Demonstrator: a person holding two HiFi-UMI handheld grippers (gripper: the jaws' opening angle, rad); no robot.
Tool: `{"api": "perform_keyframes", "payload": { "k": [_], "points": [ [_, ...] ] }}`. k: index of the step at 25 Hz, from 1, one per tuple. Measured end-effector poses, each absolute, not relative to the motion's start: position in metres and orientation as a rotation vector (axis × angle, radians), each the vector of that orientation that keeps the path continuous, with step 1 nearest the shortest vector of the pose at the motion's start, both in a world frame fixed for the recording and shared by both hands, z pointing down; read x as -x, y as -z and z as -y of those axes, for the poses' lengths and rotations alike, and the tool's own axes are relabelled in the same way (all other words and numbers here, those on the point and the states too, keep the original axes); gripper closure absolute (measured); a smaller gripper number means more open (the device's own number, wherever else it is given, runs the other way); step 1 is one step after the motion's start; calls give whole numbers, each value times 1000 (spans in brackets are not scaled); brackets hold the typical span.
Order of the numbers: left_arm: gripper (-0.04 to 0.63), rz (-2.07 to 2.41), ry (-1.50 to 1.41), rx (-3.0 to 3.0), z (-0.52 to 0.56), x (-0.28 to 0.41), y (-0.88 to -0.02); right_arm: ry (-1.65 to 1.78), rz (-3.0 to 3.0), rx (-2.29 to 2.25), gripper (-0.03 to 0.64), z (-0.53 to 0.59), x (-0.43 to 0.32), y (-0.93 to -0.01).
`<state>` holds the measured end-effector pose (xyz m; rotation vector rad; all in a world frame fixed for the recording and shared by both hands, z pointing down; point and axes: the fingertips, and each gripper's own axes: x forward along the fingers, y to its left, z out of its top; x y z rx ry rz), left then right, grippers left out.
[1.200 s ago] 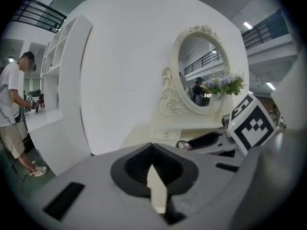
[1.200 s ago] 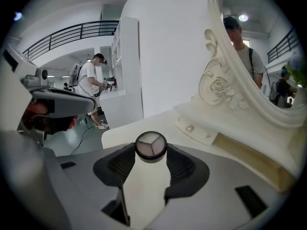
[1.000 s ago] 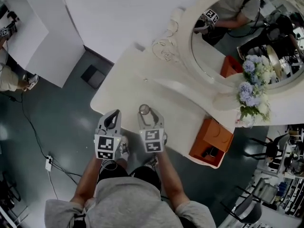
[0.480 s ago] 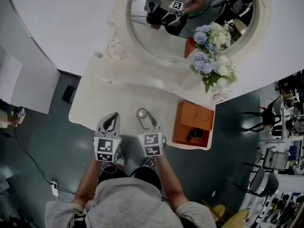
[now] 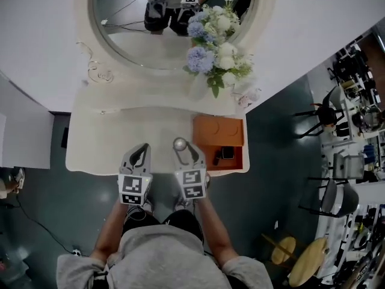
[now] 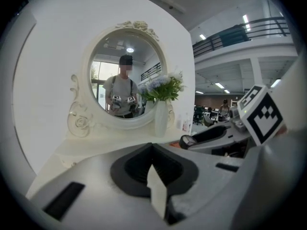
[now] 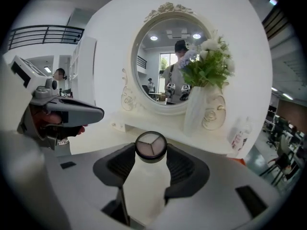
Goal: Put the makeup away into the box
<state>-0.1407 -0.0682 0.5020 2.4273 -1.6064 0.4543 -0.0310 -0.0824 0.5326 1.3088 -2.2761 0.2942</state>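
My right gripper (image 5: 181,147) is shut on a round silver-rimmed makeup compact (image 5: 180,144) with three shades in its pan. In the right gripper view the compact (image 7: 150,146) sits pinched between the dark pads (image 7: 178,163), above the white vanity table (image 5: 114,143). An open orange box (image 5: 210,132) lies on the table's right end, just right of that gripper, with small dark items inside. My left gripper (image 5: 143,148) hovers beside the right one at the table's front edge, its tips together and nothing held (image 6: 152,150).
An oval mirror (image 5: 138,29) stands at the table's back and reflects the person and both grippers. A white vase of blue and white flowers (image 5: 212,47) stands behind the box, with a small bottle (image 5: 249,95) to its right. Chairs and stools (image 5: 328,116) stand on the floor at the right.
The view has swung round, so the vanity now lies square in front and the orange box sits close to the right gripper. Both grippers keep their pose, and the compact stays held.
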Motion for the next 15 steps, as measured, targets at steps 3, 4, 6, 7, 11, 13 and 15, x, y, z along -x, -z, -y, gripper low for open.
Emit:
{"api": "perform_keyframes", "payload": {
  "k": [3, 4, 6, 7, 11, 13, 15],
  "points": [
    [595, 1556, -461, -2465, 74, 111, -505, -313, 2241, -1361, 402, 82, -1, -536],
    [595, 1539, -462, -2475, 76, 101, -505, -319, 2227, -1376, 402, 82, -12, -538],
    [594, 1507, -467, -2494, 79, 82, -508, -337, 2201, -1406, 402, 82, -33, -543],
    [595, 1490, -471, -2502, 80, 73, -511, -348, 2189, -1420, 402, 81, -43, -546],
    [595, 1425, -497, -2522, 82, 40, -522, -386, 2146, -1458, 402, 78, -80, -557],
    [595, 1398, -511, -2527, 83, 27, -527, -400, 2128, -1467, 402, 79, -94, -563],
    [595, 1380, -523, -2526, 85, 17, -534, -417, 2112, -1468, 402, 80, -106, -572]
  ]
}}
